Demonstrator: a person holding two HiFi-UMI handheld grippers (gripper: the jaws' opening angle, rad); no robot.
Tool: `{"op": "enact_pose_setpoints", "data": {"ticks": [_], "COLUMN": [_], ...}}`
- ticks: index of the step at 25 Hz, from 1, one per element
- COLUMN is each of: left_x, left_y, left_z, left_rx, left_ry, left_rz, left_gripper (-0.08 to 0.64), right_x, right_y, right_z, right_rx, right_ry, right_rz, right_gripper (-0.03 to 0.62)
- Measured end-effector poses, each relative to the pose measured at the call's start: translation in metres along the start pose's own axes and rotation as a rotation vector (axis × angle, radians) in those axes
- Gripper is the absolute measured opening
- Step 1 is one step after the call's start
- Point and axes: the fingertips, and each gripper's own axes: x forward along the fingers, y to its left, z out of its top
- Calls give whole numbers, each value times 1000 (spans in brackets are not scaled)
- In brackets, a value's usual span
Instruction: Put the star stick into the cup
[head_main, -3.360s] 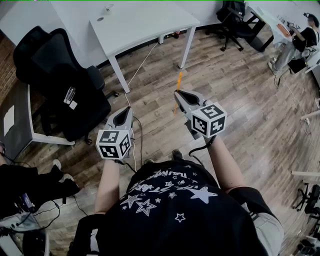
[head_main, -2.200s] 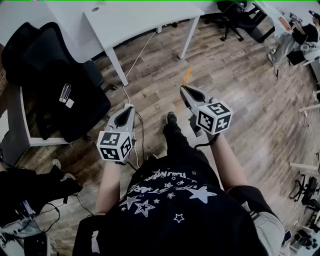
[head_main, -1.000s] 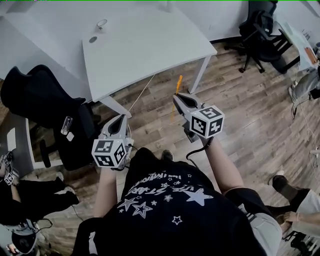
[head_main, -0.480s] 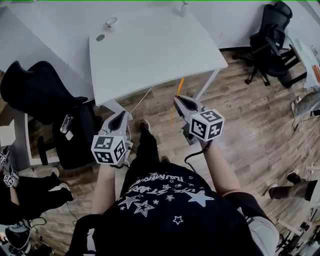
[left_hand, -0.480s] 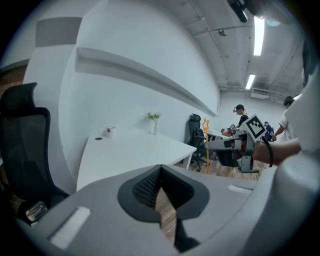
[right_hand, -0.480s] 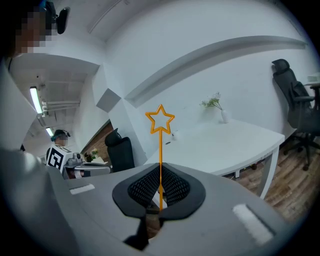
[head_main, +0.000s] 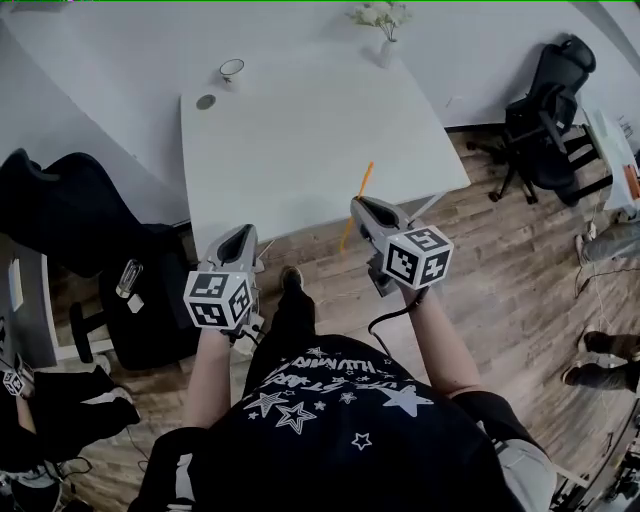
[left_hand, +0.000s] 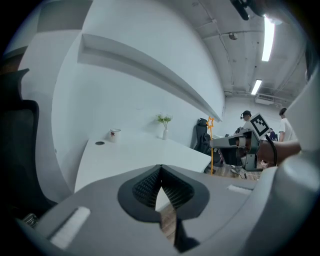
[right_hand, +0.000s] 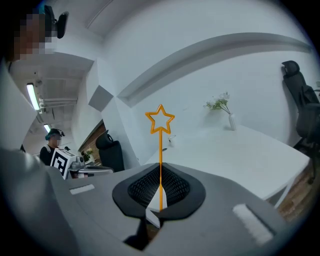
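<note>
Currently the star stick (right_hand: 160, 150) is clamped upright between the jaws of the right gripper (right_hand: 160, 192), with the star above them and a short length left below. The left gripper (left_hand: 160, 181) is closed on nothing. The cup (right_hand: 171, 140) is seen well ahead of the right gripper, almost in line with its jaws, at the far corner of the table (head_main: 300, 140). The carry is judged to be the step in hand. The grip should be kept firm and the stick upright. Its lower end should be brought over the cup's mouth before it is lowered. The vase (right_hand: 231, 121), ahead and right, should be avoided.
</note>
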Motion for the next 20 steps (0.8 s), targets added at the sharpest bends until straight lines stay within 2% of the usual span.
{"op": "enact_pose_setpoints", "data": {"ticks": [9, 20], "left_x": [68, 117], "left_y": [72, 172], "left_z": [67, 153], "left_rx": [16, 55], "left_ry": [-40, -137], "left_rz": [-14, 22], "left_gripper": [3, 3], "right_x": [118, 259], "right_y": [-8, -5], "right_z": [82, 178], "right_rx": [-54, -157], "right_ry": [-18, -71], "right_rz": [41, 60], "right_gripper": [23, 23]}}
